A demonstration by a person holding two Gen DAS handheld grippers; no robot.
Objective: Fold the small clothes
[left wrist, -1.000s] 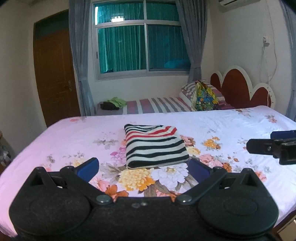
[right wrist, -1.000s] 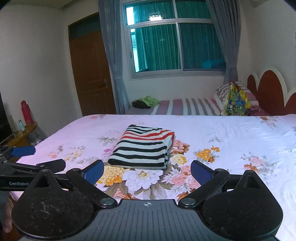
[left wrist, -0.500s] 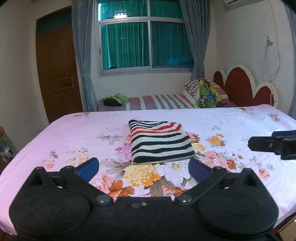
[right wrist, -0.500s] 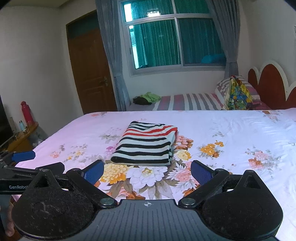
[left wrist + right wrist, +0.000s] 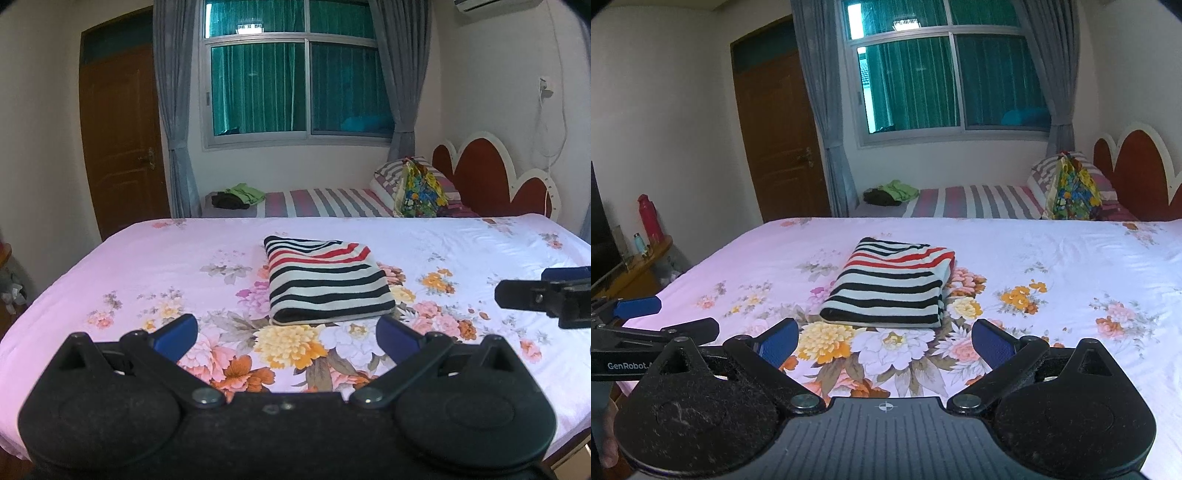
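My left tongs (image 5: 286,334) and right tongs (image 5: 885,341) hang spread and empty near the bed's (image 5: 461,243) front edge; the folded striped garment (image 5: 325,282) lies mid-bed, wanting only squared corners.

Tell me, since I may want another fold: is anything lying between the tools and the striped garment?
Nothing visible. Only bare floral bedsheet lies between the open left tool and the folded striped garment, and likewise ahead of the open right tool. Neither tool touches it.
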